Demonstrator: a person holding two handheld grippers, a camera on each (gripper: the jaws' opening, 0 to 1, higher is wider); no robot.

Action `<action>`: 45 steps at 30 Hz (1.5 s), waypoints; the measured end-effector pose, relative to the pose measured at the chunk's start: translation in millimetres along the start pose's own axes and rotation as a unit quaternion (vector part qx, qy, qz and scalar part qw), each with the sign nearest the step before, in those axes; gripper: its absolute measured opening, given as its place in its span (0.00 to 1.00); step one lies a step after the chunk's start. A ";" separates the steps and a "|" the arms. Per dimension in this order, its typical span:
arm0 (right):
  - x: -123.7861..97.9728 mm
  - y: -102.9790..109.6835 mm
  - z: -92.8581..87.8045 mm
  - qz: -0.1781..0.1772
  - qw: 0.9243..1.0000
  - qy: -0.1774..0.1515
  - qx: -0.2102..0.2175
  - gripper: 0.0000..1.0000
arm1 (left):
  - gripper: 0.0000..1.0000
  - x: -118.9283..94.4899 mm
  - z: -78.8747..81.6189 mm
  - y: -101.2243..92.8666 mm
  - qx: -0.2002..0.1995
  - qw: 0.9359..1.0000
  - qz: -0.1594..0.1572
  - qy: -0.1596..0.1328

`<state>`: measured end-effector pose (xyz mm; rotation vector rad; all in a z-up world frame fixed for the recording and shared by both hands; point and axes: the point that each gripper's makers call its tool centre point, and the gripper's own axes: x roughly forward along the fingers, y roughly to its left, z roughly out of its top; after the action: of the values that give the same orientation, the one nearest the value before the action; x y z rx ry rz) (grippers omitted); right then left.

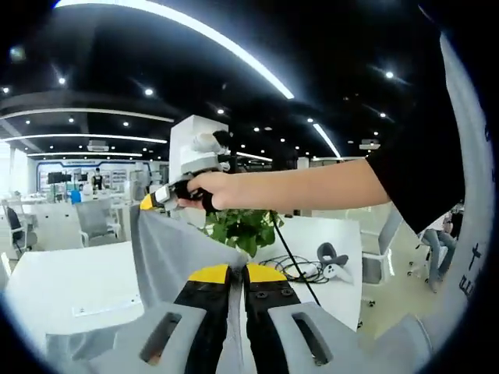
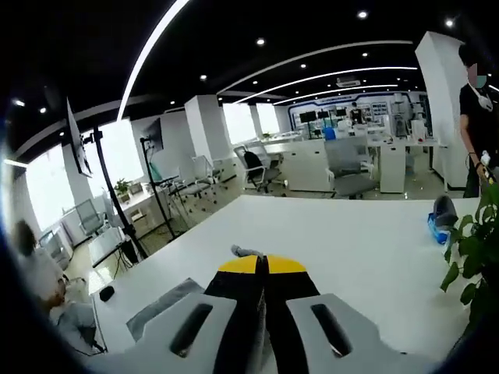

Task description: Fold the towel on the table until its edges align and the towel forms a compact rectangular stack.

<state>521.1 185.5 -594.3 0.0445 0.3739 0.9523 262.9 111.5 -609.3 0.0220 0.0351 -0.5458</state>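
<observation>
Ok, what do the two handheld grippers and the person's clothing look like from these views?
Both the left gripper and the right gripper have light grey slotted bodies, black jaws and yellow tips. The person's short sleeve is black; a grey garment with dark lettering hangs beside it.

Open office: black ceiling (image 2: 312,23) (strip lights), white desks (image 2: 312,167), grey chairs (image 2: 349,175).

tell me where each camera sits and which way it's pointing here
Left gripper view: rides on the left gripper, looking along its shut jaws at the grey towel they pinch; beyond are the right gripper, the person's hand, a plant and the white table.
Right gripper view: rides on the right gripper, jaws shut on a towel corner, facing across the table into the office; no hand seen.
Shared: the towel, the table, the plant.
</observation>
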 end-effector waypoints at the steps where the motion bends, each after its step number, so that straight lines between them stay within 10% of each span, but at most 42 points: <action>1: 1.2 2.1 0.7 0.001 1.000 0.000 0.000 0.00 | 0.07 -1.6 0.0 1.5 0.000 1.000 0.002 0.000; 45: 77.1 133.1 -0.6 0.061 0.997 0.013 -0.039 0.00 | 0.07 -120.8 -16.4 92.2 -0.053 0.990 0.131 -0.027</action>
<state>456.3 325.0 -590.8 -0.0164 0.3610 1.0888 207.2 253.4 -619.9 -0.0915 0.0078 -0.2815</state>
